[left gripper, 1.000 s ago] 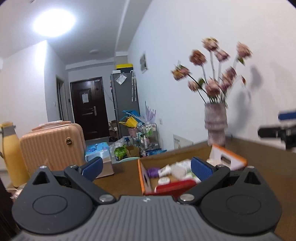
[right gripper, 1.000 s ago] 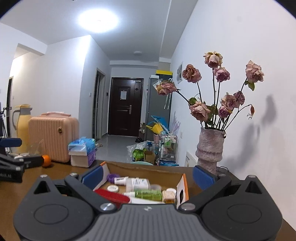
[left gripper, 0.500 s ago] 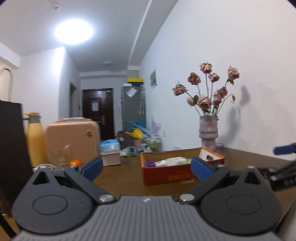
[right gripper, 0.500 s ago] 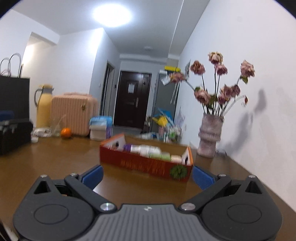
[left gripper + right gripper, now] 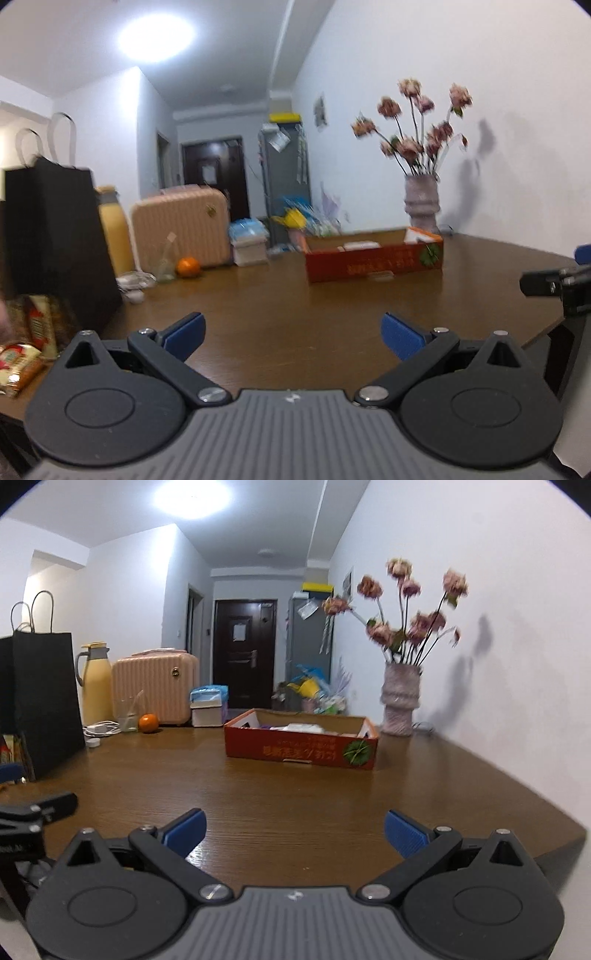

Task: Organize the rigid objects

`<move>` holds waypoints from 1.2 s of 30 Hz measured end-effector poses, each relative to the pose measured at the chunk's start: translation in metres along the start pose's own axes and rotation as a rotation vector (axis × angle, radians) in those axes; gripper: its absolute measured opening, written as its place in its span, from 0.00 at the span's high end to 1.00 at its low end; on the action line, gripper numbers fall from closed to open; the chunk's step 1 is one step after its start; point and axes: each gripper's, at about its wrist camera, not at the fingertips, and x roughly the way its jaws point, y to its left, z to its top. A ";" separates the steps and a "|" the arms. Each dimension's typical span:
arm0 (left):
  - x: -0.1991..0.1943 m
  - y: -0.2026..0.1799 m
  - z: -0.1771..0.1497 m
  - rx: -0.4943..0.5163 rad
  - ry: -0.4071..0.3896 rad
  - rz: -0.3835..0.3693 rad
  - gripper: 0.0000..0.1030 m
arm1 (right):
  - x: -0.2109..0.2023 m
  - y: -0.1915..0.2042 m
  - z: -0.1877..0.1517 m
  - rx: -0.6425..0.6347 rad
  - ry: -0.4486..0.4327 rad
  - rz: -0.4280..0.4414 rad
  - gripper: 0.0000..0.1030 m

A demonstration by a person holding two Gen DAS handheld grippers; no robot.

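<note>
Blue-padded left gripper (image 5: 291, 334) and right gripper (image 5: 293, 830) hover level, fingers spread, empty.

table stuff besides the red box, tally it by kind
black bag: 1
flask: 1
suitcase: 1
orange: 1
vase: 1
tissue pack: 1
total: 6

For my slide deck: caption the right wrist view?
Open right hand-held gripper facing red box on wooden table.
</note>
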 end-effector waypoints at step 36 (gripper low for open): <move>-0.038 0.004 0.006 -0.027 -0.050 -0.056 0.00 | -0.072 0.035 -0.013 -0.062 -0.107 -0.018 0.00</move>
